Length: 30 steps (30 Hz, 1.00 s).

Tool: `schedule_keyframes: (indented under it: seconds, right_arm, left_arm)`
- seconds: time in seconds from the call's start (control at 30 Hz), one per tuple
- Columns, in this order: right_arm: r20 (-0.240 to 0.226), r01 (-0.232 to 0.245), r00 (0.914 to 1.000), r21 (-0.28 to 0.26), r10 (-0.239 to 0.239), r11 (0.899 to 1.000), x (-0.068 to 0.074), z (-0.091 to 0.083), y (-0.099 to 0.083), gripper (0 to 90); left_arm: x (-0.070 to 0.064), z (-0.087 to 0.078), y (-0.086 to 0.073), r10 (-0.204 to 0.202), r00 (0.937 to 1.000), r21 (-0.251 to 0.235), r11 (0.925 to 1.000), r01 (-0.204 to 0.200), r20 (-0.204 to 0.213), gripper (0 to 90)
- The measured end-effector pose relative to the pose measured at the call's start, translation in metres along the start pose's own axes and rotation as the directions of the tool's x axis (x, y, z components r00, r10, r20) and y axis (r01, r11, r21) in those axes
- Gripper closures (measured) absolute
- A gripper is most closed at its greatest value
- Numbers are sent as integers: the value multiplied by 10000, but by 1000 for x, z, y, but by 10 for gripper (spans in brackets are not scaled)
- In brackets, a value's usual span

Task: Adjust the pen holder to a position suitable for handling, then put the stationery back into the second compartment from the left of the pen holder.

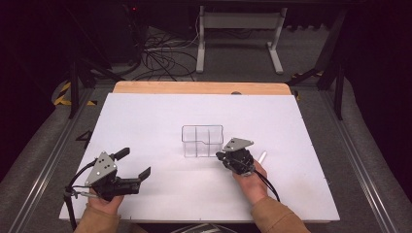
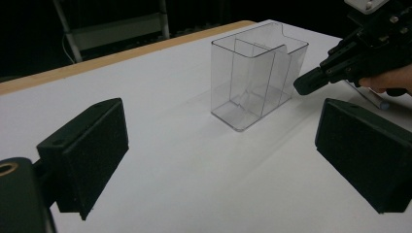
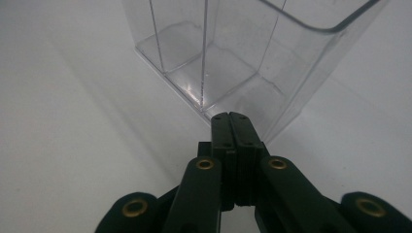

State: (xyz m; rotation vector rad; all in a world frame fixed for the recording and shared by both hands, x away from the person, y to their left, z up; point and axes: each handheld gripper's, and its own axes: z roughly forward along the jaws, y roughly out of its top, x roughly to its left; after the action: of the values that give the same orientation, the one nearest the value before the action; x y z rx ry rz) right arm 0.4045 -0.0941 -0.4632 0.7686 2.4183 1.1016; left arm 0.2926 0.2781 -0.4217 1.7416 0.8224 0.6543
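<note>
The clear, rigid plastic organizer box with inner dividers [image 1: 202, 141] stands upright just ahead of the right gripper [image 3: 229, 119], whose jaws are pressed together on nothing, tips just short of the box's near corner. It looks light, stiff and slick — easily tipped or cracked — so a top wall edge or a divider seems the best hold. The left gripper [image 2: 221, 155] hangs well back, jaws spread wide and empty. Beside the right hand lies a small white stick [image 1: 262, 157]. The white table sheet [image 1: 145, 116] is smooth, the room beyond it dark.

box [image 3: 252, 53]: top cut off by the right gripper view's upper edge
pen [image 1: 262, 157]: mostly hidden behind right gripper [image 1: 219, 156]
table [image 1: 145, 116]: near edge cut off
</note>
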Motion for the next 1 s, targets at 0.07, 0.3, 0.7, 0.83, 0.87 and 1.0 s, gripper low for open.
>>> schedule_keyframes:
  seconds: [0.07,0.3,0.7,0.83,0.87,1.0]
  right_arm:
    - [20,-30,10000,23,30,10000,0,0,0,900]
    - [-227,-86,9997,-479,75,9988,-1,-21,3,885]
    - [-132,-102,9999,-1865,78,9824,-12,-74,10,601]
    - [-187,-243,9996,-1895,211,9816,-16,-81,9,500]
    - [-129,-211,9997,-1910,190,9814,-16,-82,9,480]
    - [-83,-281,9996,-2041,269,9786,-19,-89,9,390]
  left_arm:
    - [0,0,0,53,10000,16,10000,-53,-29,61]
    - [2,-1,-1,45,10000,-16,10000,-45,53,51]
    - [1,-5,1,53,9995,-178,9998,-47,305,6]
    - [1,-5,1,128,9994,-156,9998,-123,312,6]
    - [1,-5,1,136,9994,-179,9998,-131,314,5]
    - [0,-4,0,3,9994,-152,9999,2,346,5]
